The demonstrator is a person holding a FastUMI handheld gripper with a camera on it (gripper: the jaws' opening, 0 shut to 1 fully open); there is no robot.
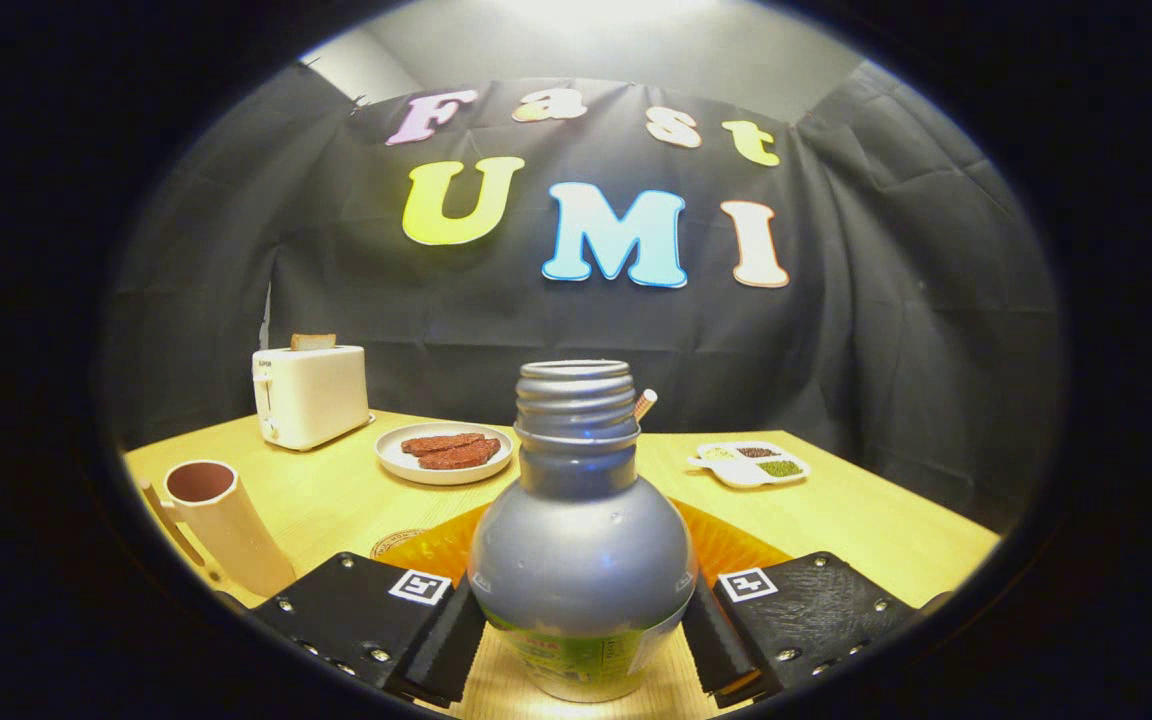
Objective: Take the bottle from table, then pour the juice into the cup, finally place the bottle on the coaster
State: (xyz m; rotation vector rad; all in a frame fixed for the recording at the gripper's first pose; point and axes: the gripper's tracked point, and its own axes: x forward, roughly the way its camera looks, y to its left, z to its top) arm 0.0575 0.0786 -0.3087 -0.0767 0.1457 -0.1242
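Gripper view: bottle point(581, 560) upright between the fingers, cap off.

Gripper point(581, 645) closed on the bottle's lower body, both fingers pressed to its sides at the label band. Smooth rounded plastic, likely slick, light and slightly yielding; low grip suits it better than the narrow threaded neck. Cup point(219, 523) ahead-left, coaster point(394, 541) just beyond the left finger.

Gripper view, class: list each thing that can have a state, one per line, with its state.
bottle: upright, cap off, gripped
gripper: shut on the bottle
cup: tilted in view, looks empty
toaster: bread sticking up
plate: holds two brown pieces
divided dish: filled compartments
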